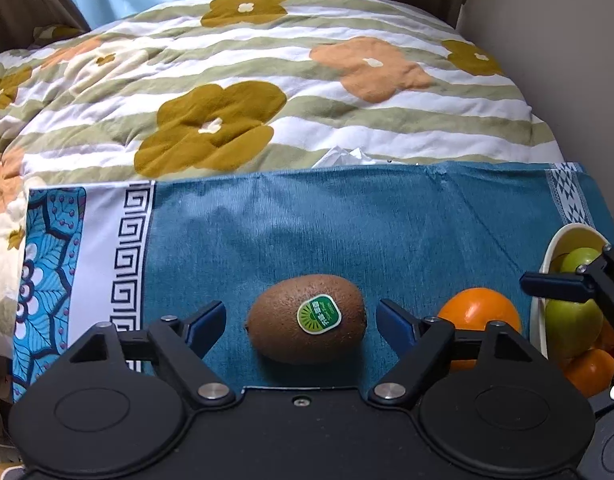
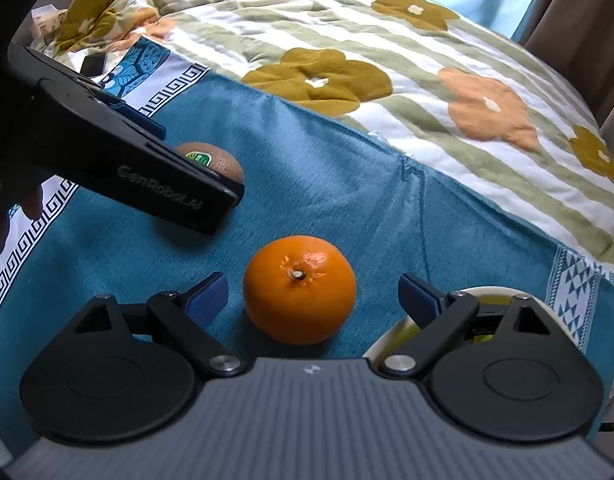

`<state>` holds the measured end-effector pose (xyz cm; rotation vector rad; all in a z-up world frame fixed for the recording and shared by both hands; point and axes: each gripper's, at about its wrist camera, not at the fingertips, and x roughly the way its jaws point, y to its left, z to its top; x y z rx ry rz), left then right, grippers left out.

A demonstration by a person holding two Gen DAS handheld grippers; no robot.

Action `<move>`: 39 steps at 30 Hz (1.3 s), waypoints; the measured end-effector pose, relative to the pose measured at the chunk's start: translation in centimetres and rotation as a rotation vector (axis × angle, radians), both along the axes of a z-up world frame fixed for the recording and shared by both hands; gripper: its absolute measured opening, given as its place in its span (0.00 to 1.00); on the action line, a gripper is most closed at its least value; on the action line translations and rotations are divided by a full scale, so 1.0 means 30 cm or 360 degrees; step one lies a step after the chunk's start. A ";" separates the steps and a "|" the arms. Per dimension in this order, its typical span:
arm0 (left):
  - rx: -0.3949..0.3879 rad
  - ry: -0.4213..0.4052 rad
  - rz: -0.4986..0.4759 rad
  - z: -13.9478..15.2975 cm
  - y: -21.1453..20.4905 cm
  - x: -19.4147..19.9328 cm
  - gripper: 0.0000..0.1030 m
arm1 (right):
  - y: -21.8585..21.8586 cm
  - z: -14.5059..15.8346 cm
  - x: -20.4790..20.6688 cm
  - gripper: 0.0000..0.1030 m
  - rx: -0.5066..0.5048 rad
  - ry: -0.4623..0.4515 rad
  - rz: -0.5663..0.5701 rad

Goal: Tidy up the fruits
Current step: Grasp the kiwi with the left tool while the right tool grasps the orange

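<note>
A brown kiwi [image 1: 307, 319] with a green sticker lies on the blue cloth [image 1: 347, 220] between the fingers of my open left gripper [image 1: 301, 326], apart from both pads. An orange [image 2: 299, 289] lies between the fingers of my open right gripper [image 2: 313, 300], not touched. The orange also shows in the left wrist view [image 1: 480, 310], right of the kiwi. The kiwi shows in the right wrist view [image 2: 217, 162], partly hidden by the left gripper's finger [image 2: 127, 160]. A white bowl [image 1: 555, 248] at the far right holds green apples [image 1: 573, 316] and oranges.
A flowered, striped quilt [image 1: 227, 80] covers the bed behind the cloth. The bowl's rim [image 2: 395, 340] sits just behind my right gripper's right finger. A dark phone [image 2: 93, 65] lies on the quilt at the far left.
</note>
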<state>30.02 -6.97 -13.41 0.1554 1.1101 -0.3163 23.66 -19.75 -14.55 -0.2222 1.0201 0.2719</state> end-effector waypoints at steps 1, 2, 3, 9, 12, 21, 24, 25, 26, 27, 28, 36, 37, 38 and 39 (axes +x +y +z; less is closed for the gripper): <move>-0.0002 0.0008 0.0007 -0.004 0.000 -0.001 0.78 | 0.001 -0.004 0.000 0.99 0.0007 0.0011 0.0005; -0.0005 0.0017 0.0013 -0.008 0.000 -0.002 0.73 | 0.002 -0.009 -0.001 0.97 0.0011 0.0019 0.0011; -0.0010 0.0029 0.0018 -0.013 -0.001 -0.002 0.71 | 0.003 -0.011 -0.001 0.96 0.0010 0.0022 0.0016; -0.0032 0.0024 0.0015 -0.010 0.004 -0.014 0.68 | 0.000 -0.024 -0.004 0.92 0.0021 0.0045 0.0011; -0.0026 0.0022 0.0005 -0.006 0.009 -0.024 0.67 | -0.001 -0.026 -0.005 0.91 0.0022 0.0042 0.0012; -0.0019 0.0000 0.0008 0.003 0.065 -0.082 0.66 | 0.002 -0.041 -0.017 0.83 0.0038 0.0029 0.0016; -0.0025 -0.0010 0.0022 0.008 0.084 -0.107 0.66 | 0.004 -0.042 -0.029 0.83 0.0055 0.0001 0.0007; -0.0032 -0.0015 0.0026 0.010 0.090 -0.116 0.66 | 0.005 -0.042 -0.033 0.83 0.0058 -0.0014 0.0002; -0.0038 -0.0022 0.0031 0.014 0.097 -0.128 0.66 | 0.008 -0.042 -0.037 0.83 0.0057 -0.0025 -0.0001; -0.0043 -0.0031 0.0033 0.019 0.103 -0.138 0.66 | 0.011 -0.043 -0.039 0.83 0.0055 -0.0037 -0.0004; -0.0048 -0.0044 0.0036 0.026 0.109 -0.149 0.66 | 0.012 -0.043 -0.042 0.83 0.0054 -0.0053 -0.0009; -0.0064 -0.0157 0.0092 0.115 0.158 -0.249 0.66 | 0.007 0.004 -0.092 0.75 0.0081 -0.0211 -0.0088; -0.0065 -0.0171 0.0101 0.127 0.163 -0.263 0.66 | 0.003 0.019 -0.101 0.75 0.0097 -0.0222 -0.0099; -0.0064 -0.0185 0.0108 0.141 0.167 -0.278 0.66 | -0.003 0.039 -0.114 0.75 0.0124 -0.0235 -0.0117; -0.0064 -0.0199 0.0114 0.157 0.170 -0.296 0.66 | -0.009 0.054 -0.125 0.75 0.0143 -0.0244 -0.0131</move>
